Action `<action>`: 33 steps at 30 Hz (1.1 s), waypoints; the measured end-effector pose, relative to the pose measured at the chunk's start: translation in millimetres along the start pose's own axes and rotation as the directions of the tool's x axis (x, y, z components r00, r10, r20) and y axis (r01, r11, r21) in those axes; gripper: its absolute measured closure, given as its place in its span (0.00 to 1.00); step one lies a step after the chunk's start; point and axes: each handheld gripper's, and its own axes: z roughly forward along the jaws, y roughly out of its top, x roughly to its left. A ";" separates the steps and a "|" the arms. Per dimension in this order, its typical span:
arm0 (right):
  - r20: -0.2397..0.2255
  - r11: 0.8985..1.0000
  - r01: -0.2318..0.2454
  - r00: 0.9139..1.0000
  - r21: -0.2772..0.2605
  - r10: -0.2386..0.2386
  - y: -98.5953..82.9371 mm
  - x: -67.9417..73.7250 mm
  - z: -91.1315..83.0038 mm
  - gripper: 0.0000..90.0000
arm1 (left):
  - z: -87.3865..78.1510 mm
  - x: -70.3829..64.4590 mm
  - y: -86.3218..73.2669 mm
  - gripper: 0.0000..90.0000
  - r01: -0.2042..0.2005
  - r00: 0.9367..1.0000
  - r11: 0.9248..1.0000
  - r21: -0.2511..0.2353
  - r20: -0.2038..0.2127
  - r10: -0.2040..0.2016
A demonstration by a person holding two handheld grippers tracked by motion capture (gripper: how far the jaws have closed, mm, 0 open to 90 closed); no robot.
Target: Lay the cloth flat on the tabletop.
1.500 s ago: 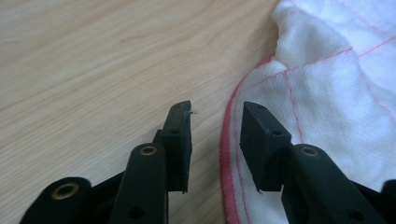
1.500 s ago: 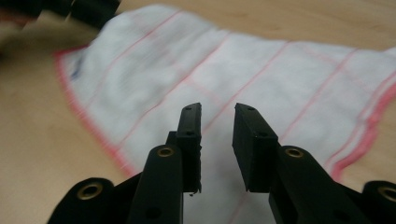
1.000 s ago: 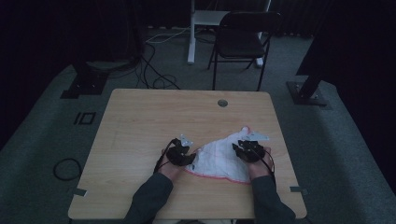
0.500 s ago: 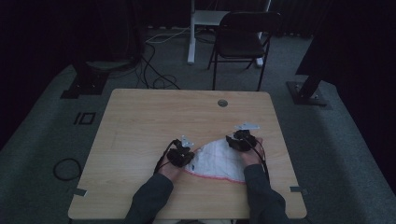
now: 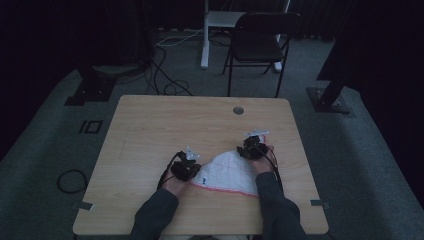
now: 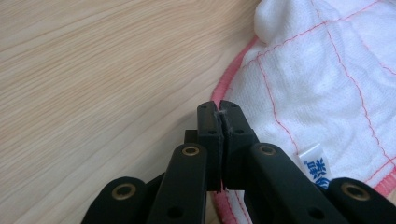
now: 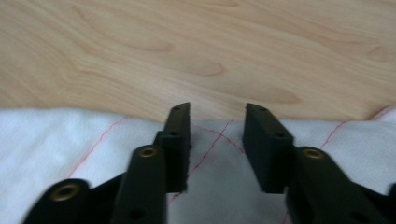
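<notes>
A white cloth (image 5: 227,172) with thin red grid lines and a pink hem lies on the wooden table (image 5: 175,125), folded into a rough triangle near the front edge. My left gripper (image 5: 190,164) sits at its left corner. In the left gripper view the jaws (image 6: 219,109) are pressed together right along the pink hem of the cloth (image 6: 327,70), with white fibres in the seam between them. My right gripper (image 5: 252,148) is at the cloth's far right tip. Its jaws (image 7: 217,116) stand open just above the cloth (image 7: 46,140), holding nothing.
A round cable hole (image 5: 238,110) sits near the table's far edge. Beyond the table stand a dark folding chair (image 5: 260,45) and a white post, with cables on the carpet. Black stand bases (image 5: 330,97) flank the table.
My right gripper moved left and away from me along the cloth, and the cloth's raised right corner has settled into a flat triangle. The left gripper stayed put.
</notes>
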 end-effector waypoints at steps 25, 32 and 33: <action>-0.105 0.983 0.080 0.990 -0.164 -0.098 -26.8 47.2 -69.2 0.99 | -61.0 13.0 -44.8 0.99 0.096 0.990 0.989 -0.108 -0.095 -0.107; -0.128 0.989 0.078 0.987 -0.124 -0.094 -68.8 59.5 -83.3 0.99 | -70.4 -7.9 -57.8 0.99 0.070 0.994 0.992 -0.104 -0.075 -0.078; -0.130 0.992 0.077 0.987 -0.104 -0.090 -75.3 60.1 -83.6 0.99 | -70.1 -10.0 -58.9 0.99 0.070 0.995 0.992 -0.101 -0.068 -0.077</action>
